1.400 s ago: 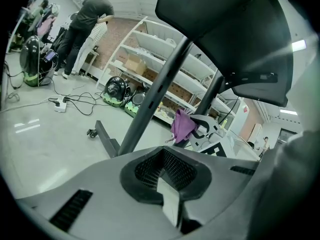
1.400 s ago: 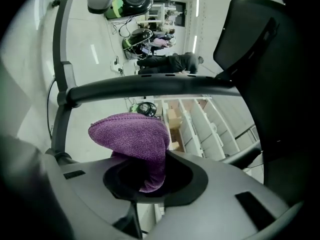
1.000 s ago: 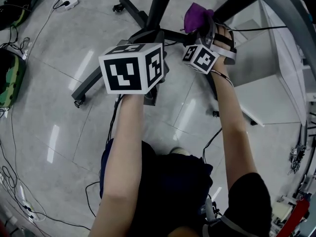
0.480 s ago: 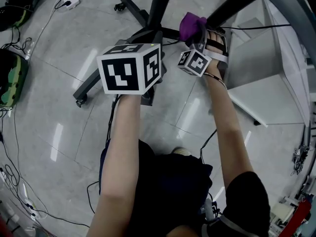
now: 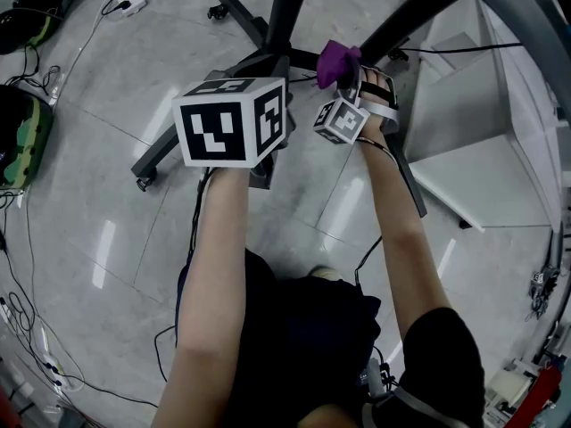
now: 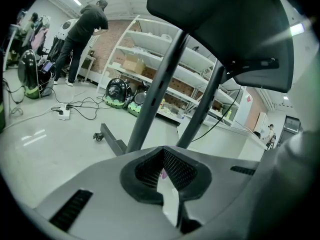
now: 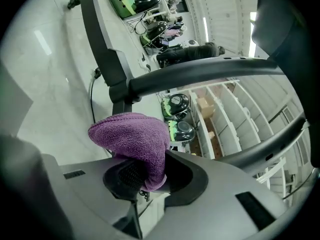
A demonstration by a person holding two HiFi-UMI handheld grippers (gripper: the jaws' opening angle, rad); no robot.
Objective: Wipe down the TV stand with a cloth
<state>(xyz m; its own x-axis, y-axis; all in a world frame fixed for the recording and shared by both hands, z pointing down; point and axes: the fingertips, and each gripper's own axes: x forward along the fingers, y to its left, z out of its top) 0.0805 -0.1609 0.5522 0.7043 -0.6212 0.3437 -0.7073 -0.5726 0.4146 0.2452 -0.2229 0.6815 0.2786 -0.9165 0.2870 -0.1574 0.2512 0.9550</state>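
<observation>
The TV stand is a black frame on castors: an upright pole (image 5: pixel 290 7), a base leg (image 5: pixel 169 145) running to the left and another leg (image 5: pixel 406 181) to the right. My right gripper (image 7: pixel 145 171) is shut on a bunched purple cloth (image 7: pixel 132 136). In the head view the cloth (image 5: pixel 335 61) sits at the stand's centre joint, just ahead of the right marker cube (image 5: pixel 342 119). A black bar of the stand (image 7: pixel 200 76) crosses just beyond the cloth. My left gripper (image 6: pixel 162 156) is shut with nothing in it, held above the base; its cube (image 5: pixel 232 121) hides its jaws in the head view.
Cables and a white power strip (image 5: pixel 125 3) lie on the tiled floor at the far left. A green and black case (image 5: pixel 18 136) sits at the left edge. A white platform (image 5: pixel 482 176) stands at the right. Shelving (image 6: pixel 165 59) and a person (image 6: pixel 87 29) are far off.
My right gripper has carried the purple cloth leftward and away from me, toward the stand's centre joint. The left gripper has hardly moved.
</observation>
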